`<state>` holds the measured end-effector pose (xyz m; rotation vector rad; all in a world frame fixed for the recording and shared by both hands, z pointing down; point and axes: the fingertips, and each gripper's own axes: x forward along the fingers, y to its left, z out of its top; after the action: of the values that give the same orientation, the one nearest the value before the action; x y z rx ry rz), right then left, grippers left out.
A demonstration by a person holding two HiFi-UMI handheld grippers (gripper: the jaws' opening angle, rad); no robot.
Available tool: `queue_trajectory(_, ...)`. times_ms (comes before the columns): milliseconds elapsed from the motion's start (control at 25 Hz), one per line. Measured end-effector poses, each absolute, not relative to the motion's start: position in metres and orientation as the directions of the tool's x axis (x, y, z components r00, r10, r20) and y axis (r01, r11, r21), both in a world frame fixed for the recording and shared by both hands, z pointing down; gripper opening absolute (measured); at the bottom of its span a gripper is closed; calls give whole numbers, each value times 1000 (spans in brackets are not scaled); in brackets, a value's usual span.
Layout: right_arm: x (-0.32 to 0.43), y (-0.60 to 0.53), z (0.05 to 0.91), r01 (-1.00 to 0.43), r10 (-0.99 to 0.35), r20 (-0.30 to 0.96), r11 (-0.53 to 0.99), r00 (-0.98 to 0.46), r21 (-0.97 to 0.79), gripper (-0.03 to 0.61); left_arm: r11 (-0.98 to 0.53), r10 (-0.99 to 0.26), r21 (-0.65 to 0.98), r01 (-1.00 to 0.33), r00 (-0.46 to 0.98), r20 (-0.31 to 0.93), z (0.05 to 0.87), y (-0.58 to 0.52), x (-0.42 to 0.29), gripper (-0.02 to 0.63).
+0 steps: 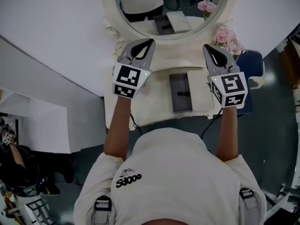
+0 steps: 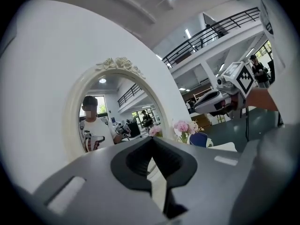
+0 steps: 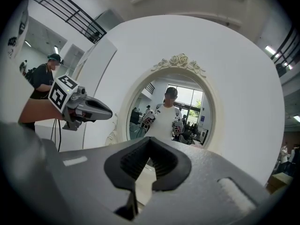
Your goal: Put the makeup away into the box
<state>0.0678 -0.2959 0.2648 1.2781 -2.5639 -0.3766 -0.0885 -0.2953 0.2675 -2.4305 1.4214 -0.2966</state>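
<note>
In the head view a grey box [image 1: 180, 93] lies open on the white dressing table [image 1: 154, 111], with a small dark makeup item [image 1: 184, 93] inside and a pale lid panel [image 1: 200, 90] beside it. My left gripper [image 1: 147, 44] is held up to the left of the box and is shut with nothing in it. My right gripper [image 1: 208, 48] is raised to the right of the box, also shut and empty. Both point level at the round mirror [image 1: 168, 8]. The left gripper view shows its shut tips [image 2: 152, 140], and the right gripper view shows the same [image 3: 149, 140].
Pink flowers [image 1: 228, 35] stand at the mirror's right foot, with a blue chair [image 1: 254, 62] beyond the table's right end. A white curved wall [image 1: 56, 27] backs the table. A person reflects in the mirror [image 3: 171, 111], and another person [image 3: 44, 78] stands far left.
</note>
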Motion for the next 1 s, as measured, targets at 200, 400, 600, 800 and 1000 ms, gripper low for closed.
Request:
queue_trajectory(200, 64, -295, 258, -743, -815, 95, 563, -571, 361, 2, -455, -877, -347, -820, 479, 18, 264, -293, -91, 17)
queue_trajectory(400, 66, -297, 261, -748, -816, 105, 567, -569, 345, 2, -465, -873, -345, -815, 488, 22, 264, -291, -88, 17)
queue_trajectory(600, 66, -296, 263, -745, -811, 114, 574, -573, 341, 2, -471, -869, -341, -814, 493, 23, 266, -290, -85, 17)
queue_trajectory(800, 65, -293, 264, -739, -812, 119, 572, -571, 355, 2, -474, -869, -336, -814, 495, 26, 269, -287, -84, 17)
queue_trajectory(1000, 67, -292, 267, -740, -812, 125, 573, -570, 351, 2, -476, -868, -337, -813, 496, 30, 271, -285, -85, 17)
